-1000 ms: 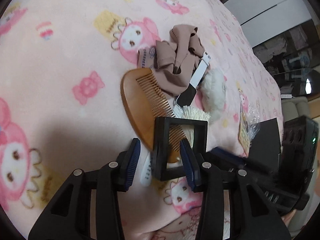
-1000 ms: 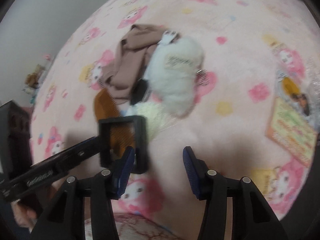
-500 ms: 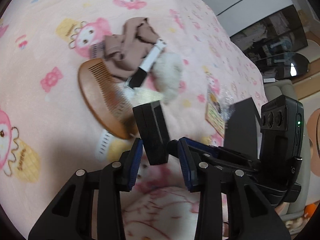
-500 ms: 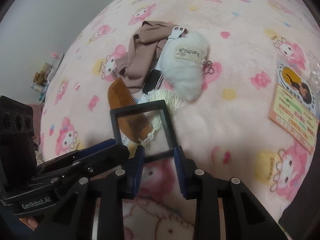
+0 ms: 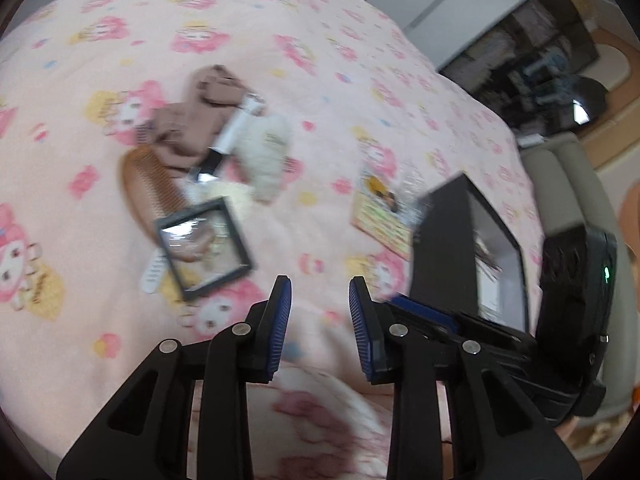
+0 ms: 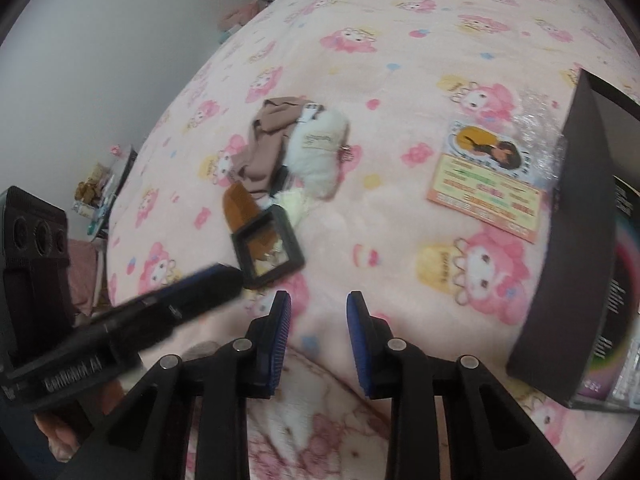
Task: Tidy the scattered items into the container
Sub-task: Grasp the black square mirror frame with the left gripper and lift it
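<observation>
Blanket (image 5: pixel 360 92), pink with cartoon print, fills both wrist views and carries every scattered item. At ten o'clock in the left wrist view lies a brown cloth (image 5: pixel 192 128); a wooden comb (image 5: pixel 144 184) sits just below it, and a white fluffy pouch (image 5: pixel 268 152) touches the cloth's right edge. A black square frame (image 5: pixel 204 248) with a clear window lies flat at nine o'clock, overlapping the comb's lower end and apart from both of my tools. My left gripper (image 5: pixel 320 320) fills six o'clock; its jaws have just been closing, yet a gap remains and only blanket shows between the blue pads. At three o'clock a printed card (image 5: pixel 384 216) in clear wrap lies beside the black container (image 5: pixel 472 248), whose near wall stands upright. My right gripper (image 6: pixel 318 322), seen at six o'clock in its own view, has likewise been narrowing and grips nothing; its pads stand apart over bare blanket. In that view the frame rests at ten o'clock and the container rises at three o'clock, touching the card's wrap.
</observation>
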`<state>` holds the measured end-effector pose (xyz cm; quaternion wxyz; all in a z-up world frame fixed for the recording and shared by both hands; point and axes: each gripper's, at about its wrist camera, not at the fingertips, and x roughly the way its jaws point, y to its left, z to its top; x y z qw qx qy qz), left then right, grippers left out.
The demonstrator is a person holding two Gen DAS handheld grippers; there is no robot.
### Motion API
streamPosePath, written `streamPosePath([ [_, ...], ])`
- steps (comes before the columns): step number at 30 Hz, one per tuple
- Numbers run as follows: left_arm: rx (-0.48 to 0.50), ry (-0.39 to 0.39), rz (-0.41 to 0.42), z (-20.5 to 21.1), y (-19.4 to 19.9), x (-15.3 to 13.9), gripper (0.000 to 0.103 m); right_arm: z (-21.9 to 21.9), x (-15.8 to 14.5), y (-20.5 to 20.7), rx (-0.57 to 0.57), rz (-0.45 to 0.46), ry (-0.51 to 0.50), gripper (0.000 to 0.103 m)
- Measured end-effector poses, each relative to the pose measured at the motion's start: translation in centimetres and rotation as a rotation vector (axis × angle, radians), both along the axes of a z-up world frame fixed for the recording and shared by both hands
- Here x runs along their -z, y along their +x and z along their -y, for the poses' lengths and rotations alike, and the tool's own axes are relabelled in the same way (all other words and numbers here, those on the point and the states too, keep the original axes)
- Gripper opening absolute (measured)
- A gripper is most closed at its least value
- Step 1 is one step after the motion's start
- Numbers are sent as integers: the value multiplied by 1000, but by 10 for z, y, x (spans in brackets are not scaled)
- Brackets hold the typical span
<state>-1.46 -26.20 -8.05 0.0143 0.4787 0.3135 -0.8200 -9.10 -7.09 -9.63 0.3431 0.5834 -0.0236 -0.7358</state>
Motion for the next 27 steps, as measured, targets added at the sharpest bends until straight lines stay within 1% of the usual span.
streamPosePath([
  [3,-82,16,32,24,13,13,29,-4,7,2,-17,15,19,27],
  [5,-123,14,58,37,17,23,29,1,13,1,-28,17,39,31],
  [6,-137,16,69,43,19,29,29,7,16,0,-35,14,56,33],
  [8,-155,26,88,54,19,41,31,19,21,-2,-52,9,77,40],
  [11,-163,34,114,66,15,57,33,39,30,-8,-77,1,101,45],
  [15,-169,50,135,80,6,76,36,67,44,-19,-95,-62,178,45],
  [19,-180,85,145,92,-1,94,37,91,61,-31,-138,-20,161,45],
  [22,-171,109,146,92,-5,103,36,104,75,-36,-164,13,154,45],
  [24,-159,113,136,91,-6,102,34,109,85,-38,-179,47,150,42],
  [25,-147,127,129,90,-7,101,30,109,88,-38,-185,61,139,36],
  [27,-128,129,113,84,-8,96,29,105,87,-38,-182,78,106,29],
])
